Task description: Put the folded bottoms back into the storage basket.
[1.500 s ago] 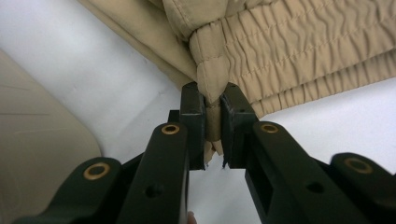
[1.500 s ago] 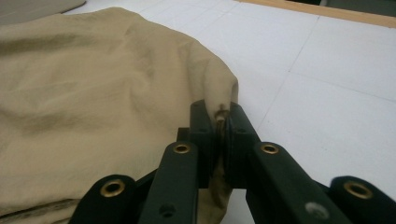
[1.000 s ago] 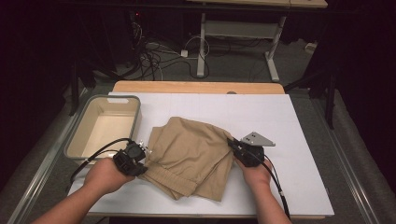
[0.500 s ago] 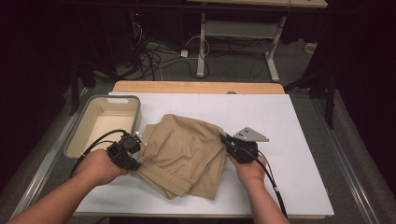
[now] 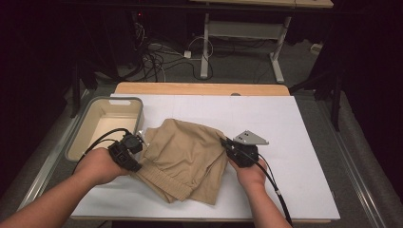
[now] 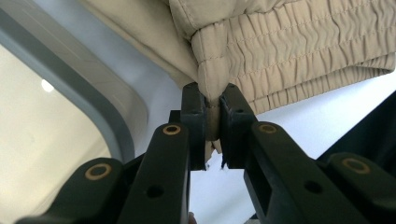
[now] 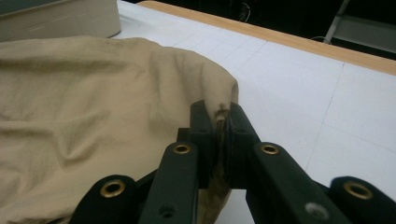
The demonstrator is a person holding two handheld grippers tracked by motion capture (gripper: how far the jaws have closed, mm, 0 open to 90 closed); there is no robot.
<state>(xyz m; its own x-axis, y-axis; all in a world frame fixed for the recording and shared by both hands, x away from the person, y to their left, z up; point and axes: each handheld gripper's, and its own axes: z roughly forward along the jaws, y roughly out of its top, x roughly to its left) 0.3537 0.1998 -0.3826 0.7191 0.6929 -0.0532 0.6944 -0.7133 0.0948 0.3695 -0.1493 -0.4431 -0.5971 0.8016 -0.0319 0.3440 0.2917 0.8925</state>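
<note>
Mid-fold, by my read: left gripper (image 5: 134,148) clamped on the shorts (image 5: 183,159) at the waistband end, right gripper (image 5: 229,146) clamped on the opposite edge. Shorts lie bunched on the tabletop (image 5: 285,123), just right of the bin (image 5: 110,124). Flattening and final folds remain.

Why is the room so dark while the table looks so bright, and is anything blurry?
High view: white table brightly lit, surroundings nearly black. Left gripper view: bin washed out; tan shorts sharp. Right gripper view: the hand-held gripper soft, the far table edge blurred.
</note>
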